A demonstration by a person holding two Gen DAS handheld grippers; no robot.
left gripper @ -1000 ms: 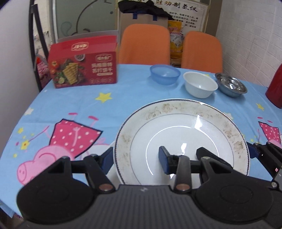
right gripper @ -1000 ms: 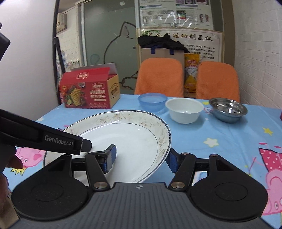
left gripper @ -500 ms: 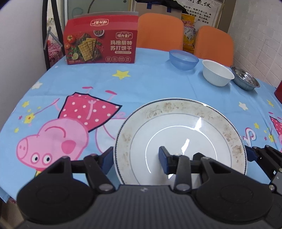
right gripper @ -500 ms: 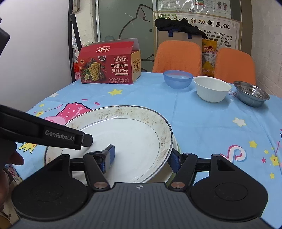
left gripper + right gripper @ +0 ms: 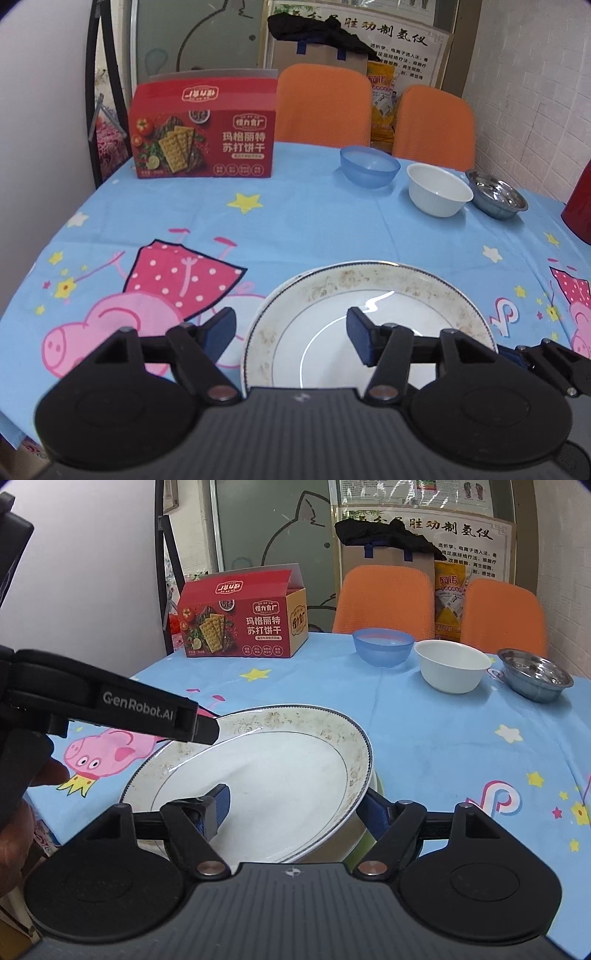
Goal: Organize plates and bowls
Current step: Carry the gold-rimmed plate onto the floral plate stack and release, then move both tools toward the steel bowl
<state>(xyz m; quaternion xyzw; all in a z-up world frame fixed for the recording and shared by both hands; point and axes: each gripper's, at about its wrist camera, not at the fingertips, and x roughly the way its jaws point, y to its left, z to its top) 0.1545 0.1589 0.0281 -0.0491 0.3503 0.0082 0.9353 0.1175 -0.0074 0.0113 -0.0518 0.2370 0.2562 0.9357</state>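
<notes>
You've got the big plate (image 5: 258, 775) between both tools right now: your right gripper (image 5: 295, 808) straddles its right rim, one finger inside the well and the other under the outer edge, so it reads as clamped on that rim, and the plate looks tilted in the right wrist view. Your left gripper (image 5: 291, 332) straddles the left rim, but there's a visible gap on both sides of the rim there, so I'd call those fingers released, not gripping. The plate sits at the near edge of the desk (image 5: 314, 221), and in the right wrist view a pale edge peeks out beneath it, perhaps a second plate, though I can't tell for sure. Far right, the blue bowl (image 5: 369, 166), white bowl (image 5: 439, 188) and steel bowl (image 5: 496, 197) wait in a row, untouched. So you're in the plate-stacking step; next, I'd judge, settle the plate flat, free the right fingers, then go for the bowls.
</notes>
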